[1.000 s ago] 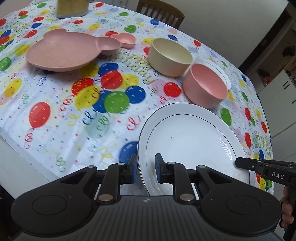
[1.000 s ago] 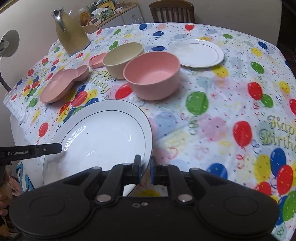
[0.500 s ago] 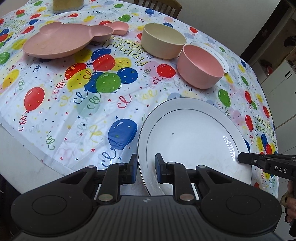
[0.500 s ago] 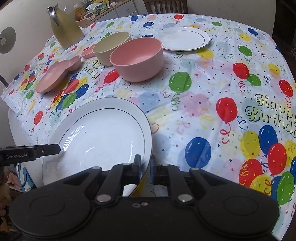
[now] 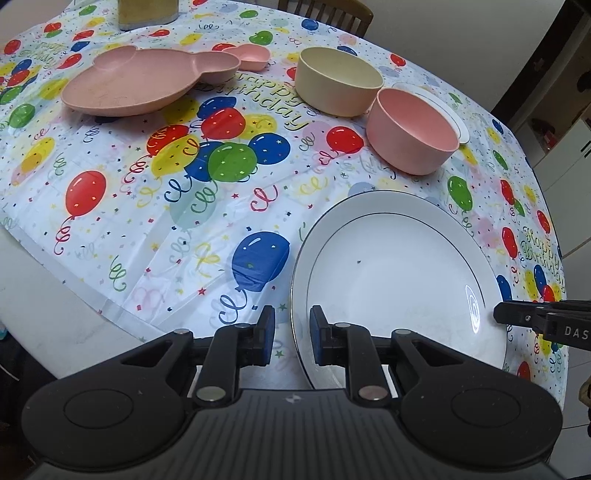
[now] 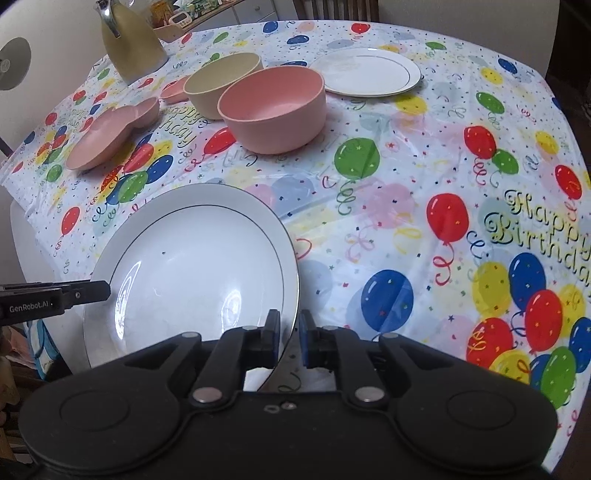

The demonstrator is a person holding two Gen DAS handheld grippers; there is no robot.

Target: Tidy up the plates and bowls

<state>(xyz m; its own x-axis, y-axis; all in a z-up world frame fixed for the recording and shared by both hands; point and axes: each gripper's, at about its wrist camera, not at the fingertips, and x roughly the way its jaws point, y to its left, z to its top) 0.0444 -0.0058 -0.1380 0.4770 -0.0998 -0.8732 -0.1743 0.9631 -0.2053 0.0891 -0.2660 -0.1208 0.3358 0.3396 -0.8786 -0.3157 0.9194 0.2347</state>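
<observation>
A large white plate (image 5: 399, 273) with a thin dark ring is held above the balloon tablecloth by both grippers. My left gripper (image 5: 291, 332) is shut on its left rim. My right gripper (image 6: 288, 338) is shut on its right rim; the plate also shows in the right wrist view (image 6: 192, 273). Farther back stand a pink bowl (image 6: 273, 107), a cream bowl (image 6: 223, 83), a small white plate (image 6: 369, 72), a pink bear-shaped plate (image 5: 136, 83) and a small pink dish (image 5: 253, 59).
A yellow-green jug (image 6: 129, 44) stands at the table's far left. A wooden chair (image 5: 325, 14) is behind the table. The table's near edge (image 5: 55, 295) drops off at the lower left. A sideboard with clutter (image 6: 184, 18) stands beyond.
Both grippers have carried the large white plate a little; the bowls and plates shifted in view. Both holds on the rim are unchanged.
</observation>
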